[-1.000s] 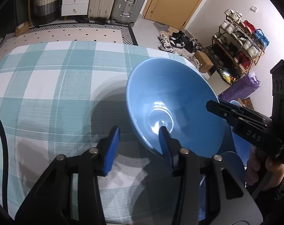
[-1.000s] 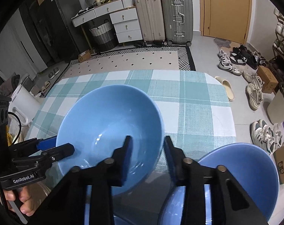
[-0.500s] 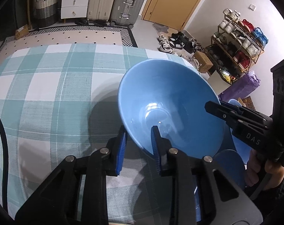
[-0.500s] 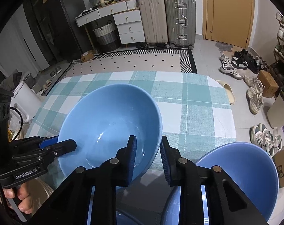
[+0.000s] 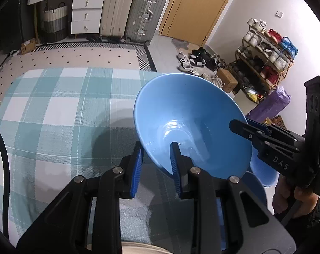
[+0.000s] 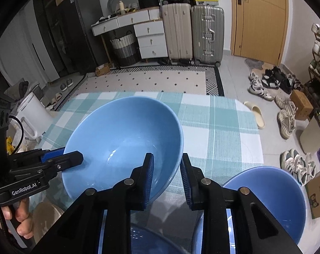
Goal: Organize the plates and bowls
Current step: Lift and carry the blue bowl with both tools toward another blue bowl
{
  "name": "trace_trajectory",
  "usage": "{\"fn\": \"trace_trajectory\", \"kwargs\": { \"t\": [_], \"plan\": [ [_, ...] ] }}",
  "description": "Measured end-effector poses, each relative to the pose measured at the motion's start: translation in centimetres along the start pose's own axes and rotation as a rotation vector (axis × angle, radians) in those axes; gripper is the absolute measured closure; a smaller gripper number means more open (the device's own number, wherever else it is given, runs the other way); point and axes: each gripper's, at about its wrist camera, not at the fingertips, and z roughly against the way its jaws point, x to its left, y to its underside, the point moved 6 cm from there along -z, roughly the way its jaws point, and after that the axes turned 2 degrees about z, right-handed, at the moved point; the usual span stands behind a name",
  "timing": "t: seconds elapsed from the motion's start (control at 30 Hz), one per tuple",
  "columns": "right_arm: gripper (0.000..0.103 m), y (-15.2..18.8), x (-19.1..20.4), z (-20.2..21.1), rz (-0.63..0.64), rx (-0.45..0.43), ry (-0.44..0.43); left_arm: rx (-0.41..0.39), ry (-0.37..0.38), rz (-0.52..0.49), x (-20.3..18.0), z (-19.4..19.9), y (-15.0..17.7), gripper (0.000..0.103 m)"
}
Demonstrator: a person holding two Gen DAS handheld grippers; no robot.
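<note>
Bowl (image 5: 191,127) rim between both grippers

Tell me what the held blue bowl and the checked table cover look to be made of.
Round blue bowl: probably glazed ceramic, given the glossy, even colour and bright highlights in its well; hard plastic is possible. Teal-and-white checked table cover: woven fabric, matte, with visible thread texture.

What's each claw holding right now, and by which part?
Both hold the same large glossy blue bowl by its rim: left claw on one side, right claw on the opposite side.
</note>
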Motion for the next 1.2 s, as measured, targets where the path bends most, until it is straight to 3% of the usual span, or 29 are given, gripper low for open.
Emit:
{"fn": "trace_trajectory", "kwargs": {
  "t": [0.57,1.2],
  "plan": [
    [0.077,0.4,2.2,10.1,0.031,-0.125,0.038,-0.078,0.048,-0.053,-4.4,9.6,1.7,0.08],
    [0.076,7.1,3.1,17.1,-0.013,-0.159,0.098,-0.065,0.083,-0.142,-8.7,13.8,8.3,0.08]
  ]
}}
